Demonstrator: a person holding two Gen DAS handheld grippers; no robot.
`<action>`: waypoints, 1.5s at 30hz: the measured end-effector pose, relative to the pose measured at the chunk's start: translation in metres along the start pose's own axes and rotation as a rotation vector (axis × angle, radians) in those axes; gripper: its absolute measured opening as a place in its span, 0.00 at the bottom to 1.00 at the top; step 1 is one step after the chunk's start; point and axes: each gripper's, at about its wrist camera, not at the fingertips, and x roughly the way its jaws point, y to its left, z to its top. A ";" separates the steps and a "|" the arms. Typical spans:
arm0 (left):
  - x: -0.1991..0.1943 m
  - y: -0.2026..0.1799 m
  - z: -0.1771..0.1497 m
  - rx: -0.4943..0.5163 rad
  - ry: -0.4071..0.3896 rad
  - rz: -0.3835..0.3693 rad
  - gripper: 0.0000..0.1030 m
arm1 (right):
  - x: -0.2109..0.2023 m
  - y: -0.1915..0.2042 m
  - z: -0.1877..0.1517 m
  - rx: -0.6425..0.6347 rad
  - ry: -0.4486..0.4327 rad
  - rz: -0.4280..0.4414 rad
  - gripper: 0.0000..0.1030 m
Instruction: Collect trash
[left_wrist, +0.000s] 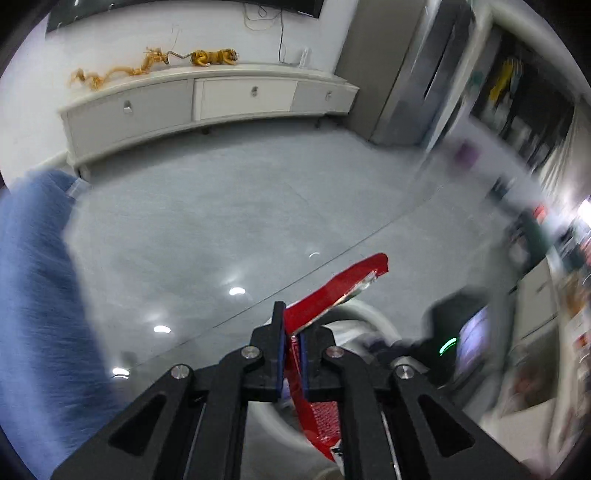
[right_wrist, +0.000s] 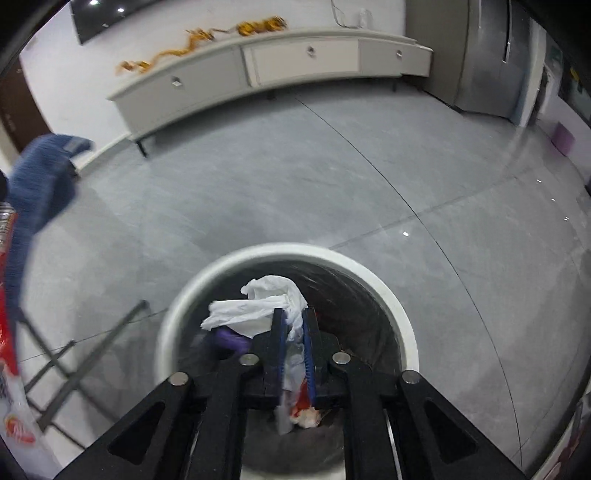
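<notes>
My left gripper (left_wrist: 291, 334) is shut on a red snack wrapper (left_wrist: 336, 288) with a silver inside, held in the air above the floor; the wrapper sticks up to the right past the fingertips. The white round trash bin (left_wrist: 373, 314) shows blurred just below and behind it. My right gripper (right_wrist: 293, 325) is shut on a crumpled white plastic bag (right_wrist: 258, 306) and holds it over the mouth of the white trash bin (right_wrist: 391, 295). A purple piece (right_wrist: 229, 338) and other scraps lie inside the bin.
A grey tiled floor (right_wrist: 295, 184) stretches to a long white sideboard (right_wrist: 295, 62) with orange dragon figures (left_wrist: 147, 66) on top. A blue-sleeved arm (left_wrist: 33, 277) is at the left. A metal frame (right_wrist: 85, 354) stands left of the bin. A steel fridge (right_wrist: 491, 55) is at the far right.
</notes>
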 end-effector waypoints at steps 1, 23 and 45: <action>0.005 -0.006 0.001 0.039 -0.005 0.051 0.08 | 0.005 -0.002 -0.006 0.000 -0.004 0.000 0.32; 0.010 -0.037 0.002 0.171 0.027 -0.041 0.47 | -0.102 0.012 -0.037 -0.041 -0.093 -0.123 0.64; -0.317 0.002 -0.120 0.005 -0.431 0.487 0.99 | -0.280 0.128 -0.075 -0.200 -0.422 0.071 1.00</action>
